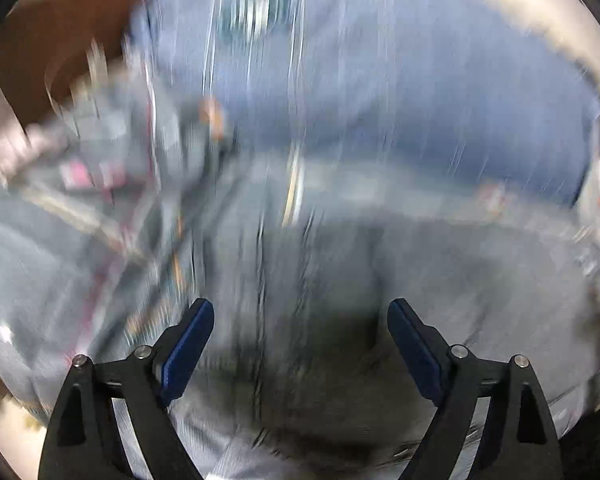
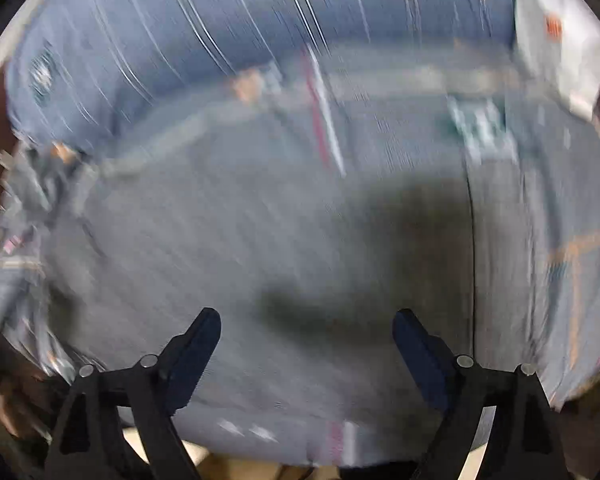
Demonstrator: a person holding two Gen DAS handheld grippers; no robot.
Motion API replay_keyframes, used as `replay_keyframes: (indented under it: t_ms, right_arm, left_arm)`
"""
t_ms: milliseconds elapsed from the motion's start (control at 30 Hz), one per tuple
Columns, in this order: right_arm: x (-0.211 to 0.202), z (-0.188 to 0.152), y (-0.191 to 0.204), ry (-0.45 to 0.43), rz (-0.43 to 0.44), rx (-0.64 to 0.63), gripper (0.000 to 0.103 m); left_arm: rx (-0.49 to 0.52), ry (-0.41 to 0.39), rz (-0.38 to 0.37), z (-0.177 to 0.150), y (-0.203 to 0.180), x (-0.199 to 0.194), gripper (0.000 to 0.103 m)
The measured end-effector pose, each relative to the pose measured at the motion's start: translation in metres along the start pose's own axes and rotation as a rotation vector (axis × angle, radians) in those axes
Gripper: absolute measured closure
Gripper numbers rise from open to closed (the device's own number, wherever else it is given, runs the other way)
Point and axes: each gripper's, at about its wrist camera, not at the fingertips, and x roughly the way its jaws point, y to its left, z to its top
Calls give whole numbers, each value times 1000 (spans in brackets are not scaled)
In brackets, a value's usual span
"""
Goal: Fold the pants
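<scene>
Both my grippers, left (image 1: 301, 322) and right (image 2: 307, 332), hang wide apart and hold nothing above the grey-blue pants (image 2: 260, 232), everything motion-smeared, seams and edges unreadable.

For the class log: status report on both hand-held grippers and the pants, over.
Left hand-held gripper open, empty. Right hand-held gripper open, empty. Pants spread below, blurred. Nothing seen blocking.

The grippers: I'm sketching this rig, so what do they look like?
Both match: the left gripper and right gripper have black angular linkage arms with round silver pivot pins, each ending in a flat dark-blue finger pad. No cables, markings or sleeves show.
</scene>
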Motion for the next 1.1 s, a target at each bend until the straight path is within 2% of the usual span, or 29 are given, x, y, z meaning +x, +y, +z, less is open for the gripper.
replay_keyframes:
  t_ms: [33,67,100,200,300,333,467,500,533,567,600,733,800,867,1000,1100]
  right_arm:
    - [-11,15,18,-40,19,-38,13]
    - [-18,28,36,-66,49,-82,13]
    - [-19,44,59,-85,86,-139,13]
    - [0,77,118,-73,138,-262,14]
    - [56,115,178,24,171,-354,34]
    - [71,114,193,61,179,-373,40]
    - [134,122,224,192,127,-450,45]
    - [143,121,227,219,126,-459,55]
    - [150,118,231,240,126,-474,70]
    - [152,115,235,254,132,-497,79]
    - [148,109,241,232,102,-544,100]
    - [126,101,252,114,32,-633,100]
    - [132,98,250,92,8,-629,101]
    - [151,89,248,67,-101,-657,101]
    - [127,89,234,-19,-46,-572,100]
    - [84,77,223,-136,-20,-496,99]
  left_arm:
    - [-17,134,-6,-11,4,28,14]
    - [-50,139,-33,-22,11,33,14]
    - [-58,67,-40,-29,13,26,13]
    - [-26,37,-29,-34,10,20,12]
    - [-31,12,-32,-37,11,20,11]
    - [-28,7,-30,-37,11,21,10]
    - [-27,-2,-43,-39,12,22,10]
    - [-27,-3,-45,-39,13,22,10]
    - [-26,-3,-46,-40,10,23,10]
    - [-25,-4,-48,-42,11,25,10]
    - [-25,-5,-48,-43,12,26,10]
    - [-29,-3,-51,-41,12,27,10]
    - [-29,-3,-50,-41,12,27,10]
    - [-27,-4,-50,-40,12,28,10]
    - [-30,-9,-52,-42,12,27,10]
    - [-59,-9,-78,-40,16,22,10]
